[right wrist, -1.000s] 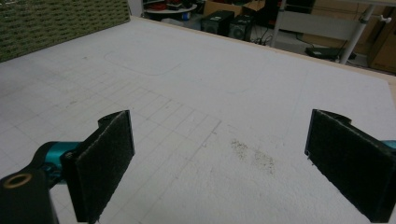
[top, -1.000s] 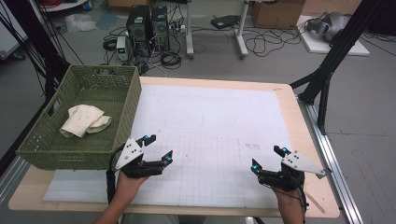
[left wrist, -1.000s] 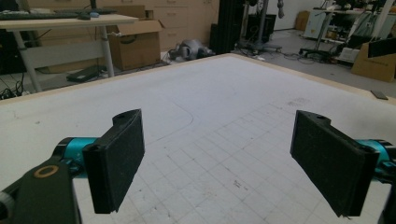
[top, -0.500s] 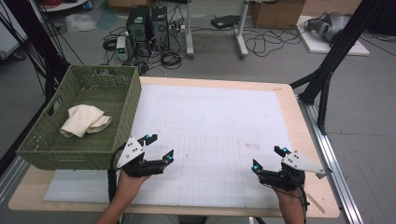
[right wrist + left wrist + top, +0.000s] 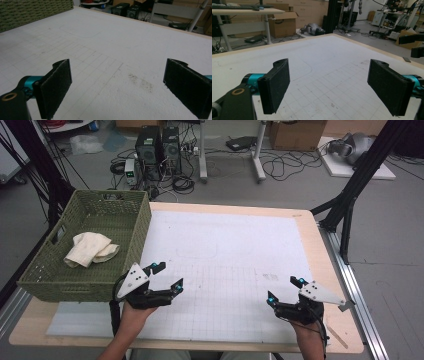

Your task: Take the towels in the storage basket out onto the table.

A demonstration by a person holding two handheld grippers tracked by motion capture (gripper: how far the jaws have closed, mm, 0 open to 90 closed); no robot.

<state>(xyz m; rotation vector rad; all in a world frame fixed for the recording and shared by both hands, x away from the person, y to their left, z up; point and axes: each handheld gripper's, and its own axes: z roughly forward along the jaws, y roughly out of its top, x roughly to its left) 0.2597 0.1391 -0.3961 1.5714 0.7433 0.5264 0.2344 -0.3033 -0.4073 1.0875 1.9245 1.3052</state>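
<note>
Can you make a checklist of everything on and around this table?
Surface: white gridded mat on a wooden table; small dark smudge.
Job's things: cream cloth lying in the green basket at the table's left edge.
Clutter: nothing seen.
Claws: left claw and right claw both open, holding nothing.
Cables: tangled on the floor beyond the table.
Surroundings: computer towers, cardboard boxes.

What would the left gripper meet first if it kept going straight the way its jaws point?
Probably nothing soon: the left gripper, jaws open and empty, points across the bare white gridded mat toward the table's far right edge. The green woven basket lies off to its side, out of that line.
</note>
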